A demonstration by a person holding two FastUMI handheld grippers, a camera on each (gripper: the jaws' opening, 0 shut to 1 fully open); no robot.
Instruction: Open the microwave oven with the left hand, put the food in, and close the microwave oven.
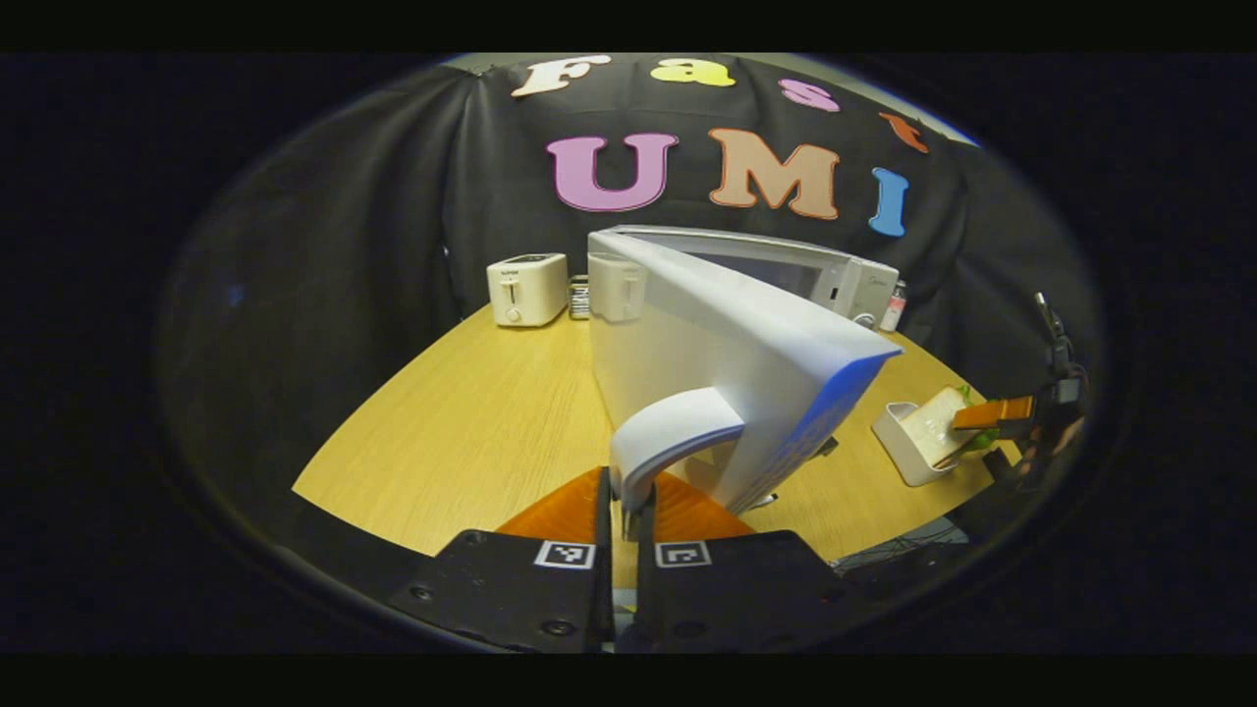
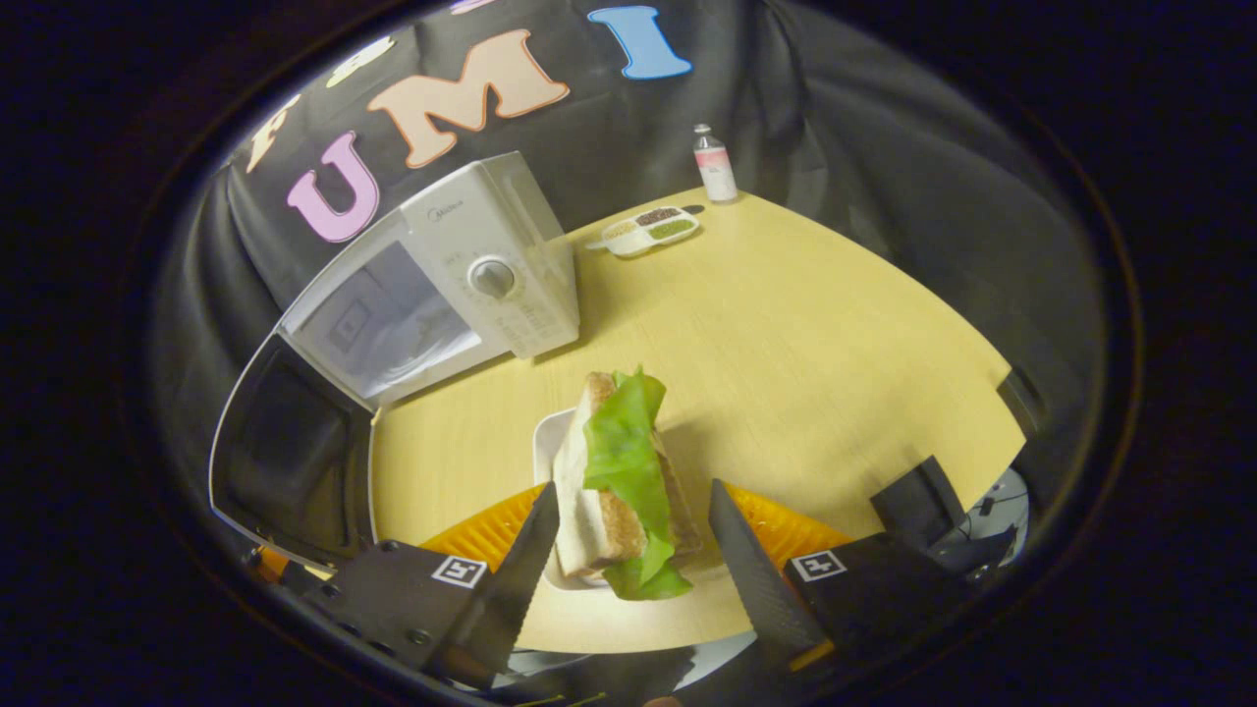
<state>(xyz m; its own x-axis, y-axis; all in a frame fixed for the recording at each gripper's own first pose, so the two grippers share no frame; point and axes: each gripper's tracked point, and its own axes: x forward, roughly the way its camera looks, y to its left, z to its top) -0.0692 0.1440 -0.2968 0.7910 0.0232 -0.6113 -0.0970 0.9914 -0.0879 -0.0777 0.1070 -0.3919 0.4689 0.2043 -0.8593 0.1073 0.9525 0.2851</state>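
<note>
Left gripper view: the left gripper [image 1: 625, 511] is clenched on the curved handle [image 1: 668, 437] of the microwave's door [image 1: 732, 339], both fingers pressing on the handle's lower end. The door stands swung well out from the microwave [image 1: 835, 280], its edge pointing toward the camera. Two toasters [image 1: 527, 288] stand side by side on the wooden table [image 1: 471, 422], behind and to the left of the door. To the right, the other gripper [image 1: 992, 414] shows beside a white dish [image 1: 908, 447].

In the right gripper view, the right gripper [image 2: 633, 535] is released, its fingers spread to either side of a sandwich [image 2: 614, 481]. The sandwich stands on edge in the white dish [image 2: 546, 437], its long axis running away from the camera toward the microwave [image 2: 462, 275], lettuce along its right face. It lies between the fingers, and I cannot tell whether either touches it. The open door [image 2: 285, 452] is at the left. A bottle [image 2: 715, 165] and a divided tray [image 2: 650, 230] sit at the table's far edge.
</note>
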